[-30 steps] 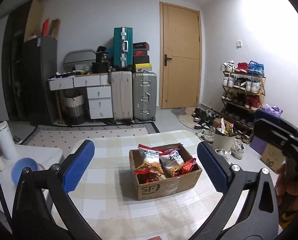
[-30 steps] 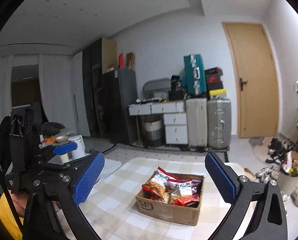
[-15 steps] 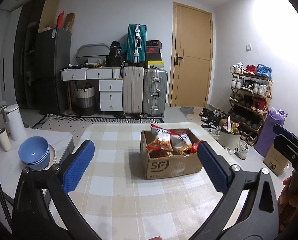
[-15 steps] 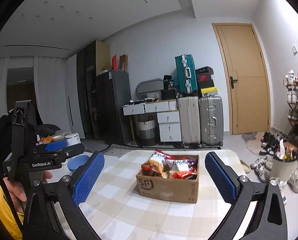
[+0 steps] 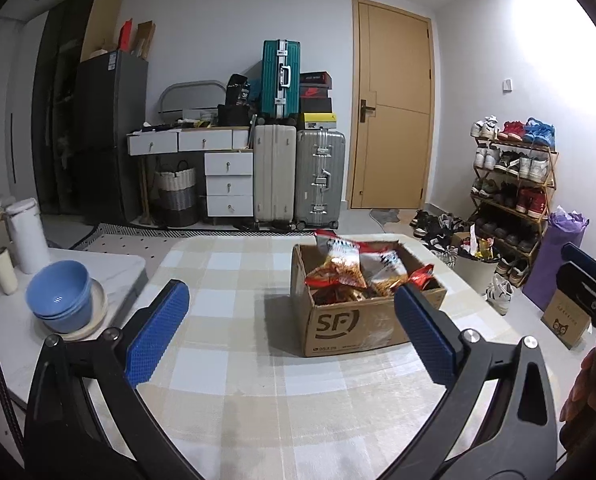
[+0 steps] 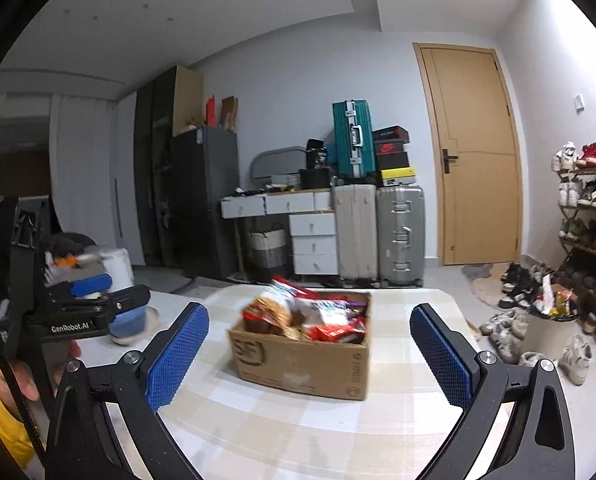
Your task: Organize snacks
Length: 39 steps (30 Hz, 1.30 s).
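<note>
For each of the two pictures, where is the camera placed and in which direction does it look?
Left wrist: sits on the left gripper, open, facing the cardboard box on the checked table; the right gripper and a hand show at the right edge.
Right wrist: sits on the right gripper, open, facing the same box from the right; the left gripper and hand show at left.
Shared: box, snack bags, table, suitcases, door.

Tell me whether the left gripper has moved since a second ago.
Yes. The left gripper has dropped and swung left: the cardboard box and door sit further right.
</note>
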### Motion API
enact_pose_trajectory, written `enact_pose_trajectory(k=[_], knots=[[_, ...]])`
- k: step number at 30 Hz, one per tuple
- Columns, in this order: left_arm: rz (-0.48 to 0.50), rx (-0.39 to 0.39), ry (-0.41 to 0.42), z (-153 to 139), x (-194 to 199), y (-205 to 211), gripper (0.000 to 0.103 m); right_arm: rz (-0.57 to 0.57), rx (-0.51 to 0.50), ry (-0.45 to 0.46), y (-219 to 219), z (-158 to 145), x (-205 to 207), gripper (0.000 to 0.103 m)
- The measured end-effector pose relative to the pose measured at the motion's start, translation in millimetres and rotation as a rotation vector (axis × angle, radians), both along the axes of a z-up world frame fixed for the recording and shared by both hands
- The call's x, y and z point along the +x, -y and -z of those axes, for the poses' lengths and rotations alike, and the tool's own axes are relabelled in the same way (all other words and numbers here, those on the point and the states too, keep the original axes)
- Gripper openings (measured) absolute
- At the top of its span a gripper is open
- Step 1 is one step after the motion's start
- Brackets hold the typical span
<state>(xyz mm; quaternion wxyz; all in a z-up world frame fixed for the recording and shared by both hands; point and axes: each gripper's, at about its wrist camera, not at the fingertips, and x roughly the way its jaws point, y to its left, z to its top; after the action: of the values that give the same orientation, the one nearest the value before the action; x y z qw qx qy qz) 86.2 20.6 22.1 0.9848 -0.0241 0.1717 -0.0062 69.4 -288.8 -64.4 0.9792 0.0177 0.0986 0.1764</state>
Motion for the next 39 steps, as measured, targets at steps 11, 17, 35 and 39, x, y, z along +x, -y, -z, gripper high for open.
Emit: enact_pose_trajectory(k=[11, 17, 35, 39], knots=[[-0.028, -0.006, -0.067, 100.9, 101.6, -10.7, 0.103, 0.021, -0.010, -0.054, 9.1, 68.1, 77.7, 0.103], [-0.043, 0.025, -0.019, 134.0, 120.9, -7.0, 0.103, 0.025, 0.035, -0.074, 15.2, 84.2, 89.6, 0.103], [-0.035, 0.050, 0.009, 143.8, 132.0, -5.7, 0.103, -0.018, -0.020, -0.037, -3.1, 82.6, 81.1, 0.102], [-0.035, 0.052, 0.005, 145.7, 134.8, -5.3, 0.103, -0.016, -0.014, -0.033, -3.6, 82.4, 79.6, 0.103]])
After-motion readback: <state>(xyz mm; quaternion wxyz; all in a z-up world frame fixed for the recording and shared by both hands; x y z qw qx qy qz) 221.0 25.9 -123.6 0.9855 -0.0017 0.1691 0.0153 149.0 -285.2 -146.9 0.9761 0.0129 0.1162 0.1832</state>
